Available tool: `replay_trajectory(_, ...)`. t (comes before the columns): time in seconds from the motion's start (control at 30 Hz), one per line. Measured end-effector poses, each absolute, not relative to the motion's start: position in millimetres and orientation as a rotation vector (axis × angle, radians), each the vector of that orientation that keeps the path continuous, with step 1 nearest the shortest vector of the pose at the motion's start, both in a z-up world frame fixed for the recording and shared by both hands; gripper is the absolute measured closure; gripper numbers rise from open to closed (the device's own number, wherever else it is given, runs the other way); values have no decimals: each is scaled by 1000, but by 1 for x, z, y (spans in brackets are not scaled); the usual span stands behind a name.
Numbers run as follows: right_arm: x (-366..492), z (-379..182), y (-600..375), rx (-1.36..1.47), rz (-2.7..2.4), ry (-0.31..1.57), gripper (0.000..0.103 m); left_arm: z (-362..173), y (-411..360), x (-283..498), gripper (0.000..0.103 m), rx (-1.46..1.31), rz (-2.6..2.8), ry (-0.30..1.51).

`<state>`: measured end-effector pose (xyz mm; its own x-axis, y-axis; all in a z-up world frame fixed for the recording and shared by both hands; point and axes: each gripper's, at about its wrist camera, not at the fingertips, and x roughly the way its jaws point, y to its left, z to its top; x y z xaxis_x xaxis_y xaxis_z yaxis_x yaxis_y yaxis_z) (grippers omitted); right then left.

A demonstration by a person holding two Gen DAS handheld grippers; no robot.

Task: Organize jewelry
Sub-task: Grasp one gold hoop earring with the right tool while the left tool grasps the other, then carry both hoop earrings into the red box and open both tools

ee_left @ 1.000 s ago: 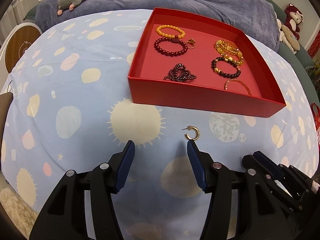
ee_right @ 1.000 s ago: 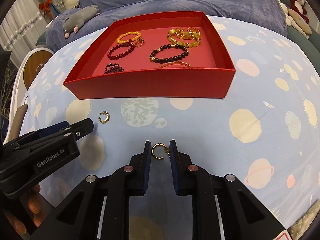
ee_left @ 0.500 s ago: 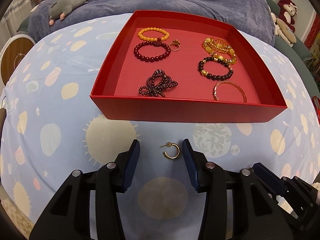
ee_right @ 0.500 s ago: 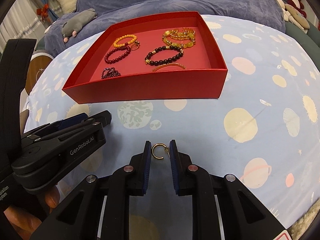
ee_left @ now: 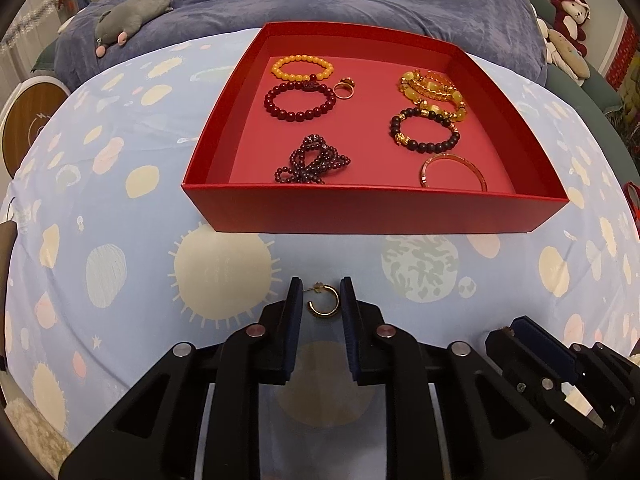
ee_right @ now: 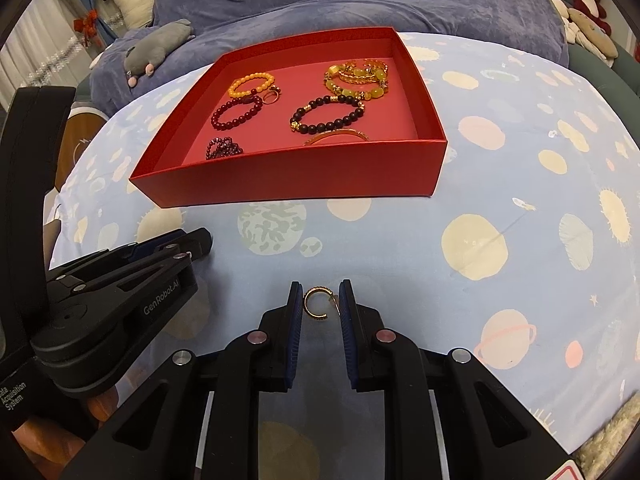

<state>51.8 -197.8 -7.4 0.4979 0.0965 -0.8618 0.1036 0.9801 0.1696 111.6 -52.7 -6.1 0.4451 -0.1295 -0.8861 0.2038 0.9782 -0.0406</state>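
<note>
Moved: left gripper [ee_left: 320,300] jaws have just been closing around the left earring [ee_left: 323,304], which earlier lay ahead of its wide-set fingers.
Left earring: on the bedsheet [ee_left: 120,240], in front of the red box [ee_left: 376,212], between narrowed pads; contact unclear.
Right gripper [ee_right: 319,304]: narrow, unchanged, flanking the right earring [ee_right: 314,305]; grip not certain.
Box contents: bracelets [ee_left: 424,132].

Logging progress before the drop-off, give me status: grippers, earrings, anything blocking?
Left gripper just closing round one gold hoop earring. Right gripper shut on the other earring. Red box ahead, path unobstructed.
</note>
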Motion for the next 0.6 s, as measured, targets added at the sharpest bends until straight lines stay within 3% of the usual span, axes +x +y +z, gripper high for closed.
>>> replay_trajectory(0.6, 26, 39, -185, 184, 26, 958, 85, 42, -40, 73, 84, 39, -216, 1036)
